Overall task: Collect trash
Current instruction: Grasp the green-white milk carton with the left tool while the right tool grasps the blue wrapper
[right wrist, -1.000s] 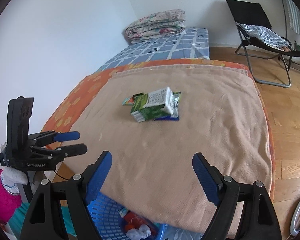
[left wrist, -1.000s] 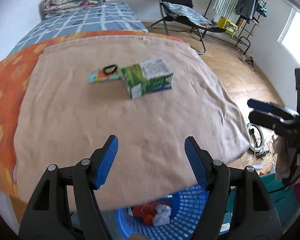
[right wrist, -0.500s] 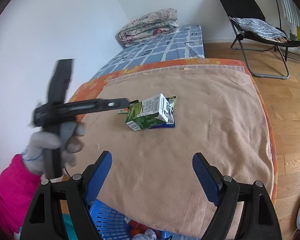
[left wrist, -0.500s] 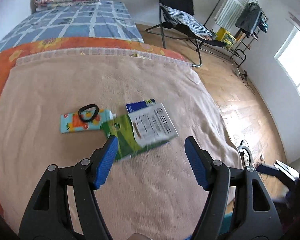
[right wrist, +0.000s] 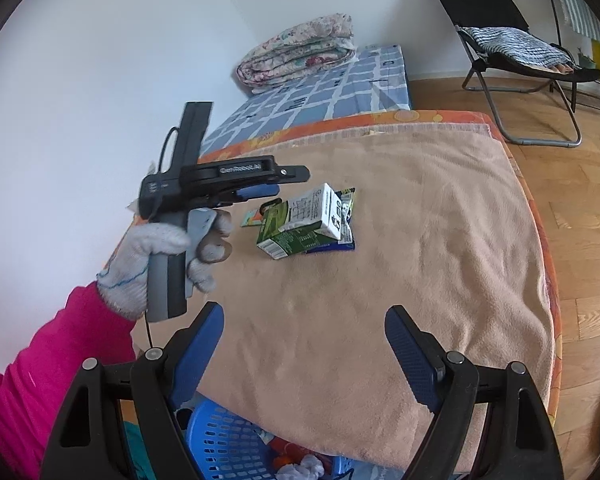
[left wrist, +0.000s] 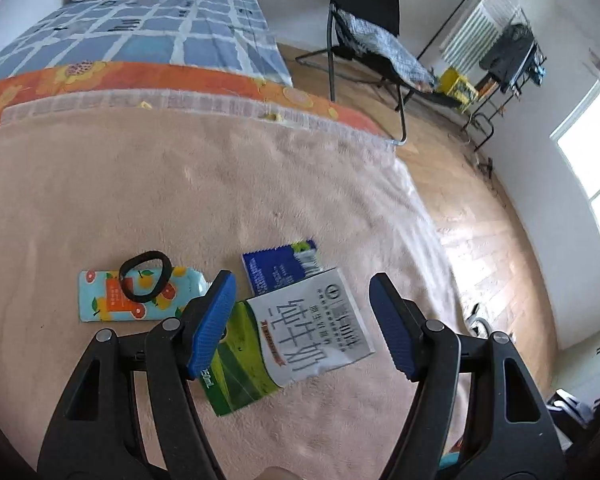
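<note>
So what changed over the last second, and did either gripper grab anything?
The left gripper moved from the near edge of the blanket, above the blue basket, out over the trash, and now hovers above the milk carton, jaws open, holding nothing. The right gripper stayed put, open and empty. The carton, wrappers and hair tie have not moved.

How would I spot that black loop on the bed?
Find the beige blanket covering the bed, then the small litter pile in its middle. Left of the green-and-white milk carton lies a light-blue fruit-print pouch; the black hair tie, the only ring-shaped thing, rests on it.
</note>
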{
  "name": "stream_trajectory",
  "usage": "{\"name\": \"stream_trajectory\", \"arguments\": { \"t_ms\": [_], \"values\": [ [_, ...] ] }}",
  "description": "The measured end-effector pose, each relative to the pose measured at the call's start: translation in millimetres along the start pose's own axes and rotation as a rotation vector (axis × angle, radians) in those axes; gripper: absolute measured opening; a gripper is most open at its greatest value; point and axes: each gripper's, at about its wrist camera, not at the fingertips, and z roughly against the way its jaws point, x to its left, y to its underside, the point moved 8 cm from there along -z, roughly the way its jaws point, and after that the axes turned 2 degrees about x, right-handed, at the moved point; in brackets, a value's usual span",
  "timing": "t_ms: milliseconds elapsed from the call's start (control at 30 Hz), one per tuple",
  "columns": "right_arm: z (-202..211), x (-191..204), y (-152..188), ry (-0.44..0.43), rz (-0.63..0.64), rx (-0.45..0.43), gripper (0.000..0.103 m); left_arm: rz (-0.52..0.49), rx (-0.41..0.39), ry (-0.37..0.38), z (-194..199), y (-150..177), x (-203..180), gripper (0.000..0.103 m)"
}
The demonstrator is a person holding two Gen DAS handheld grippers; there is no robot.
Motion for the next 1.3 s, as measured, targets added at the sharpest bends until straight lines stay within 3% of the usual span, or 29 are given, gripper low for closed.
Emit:
{"name": "stream_trajectory", "arguments": {
  "t_ms": [100,300,600,667,900,1000,1200,1300],
  "values": [
    [-1,-4,2,0.001,-0.014,0.008,0.085,0.015,0.017,-0.015,-10,4,8,0.071],
    [0,-9,-1,-0.006,-0.046,0.007,0.085,0.036,0.072,0.07,-5,13,0,0.071],
    [-3,-7,-2,-0.007,-0.035,0.009,0.085,-0.074,0.112,0.024,-7,25,-19,0.071],
    [-2,-8,-3,-0.009,-0.043,0.008,0.085,-0.123,0.114,-0.022,-11,29,-22,0.071],
    [-1,-8,-6,-0.006,-0.043,-0.001,0.085,-0.165,0.223,-0.048,-24,63,-16,0.071],
    [0,-10,-5,-0.005,-0.043,-0.003,0.085,-0.167,0.234,-0.038,-15,72,-14,0.071],
    [2,-15,-3,0.004,-0.055,-0.005,0.085,-0.16,0.297,0.076,0,100,-27,0.075],
    [3,-17,-3,0.013,-0.056,-0.007,0.085,-0.231,0.328,0.041,0,118,-37,0.079]
  ]
}}
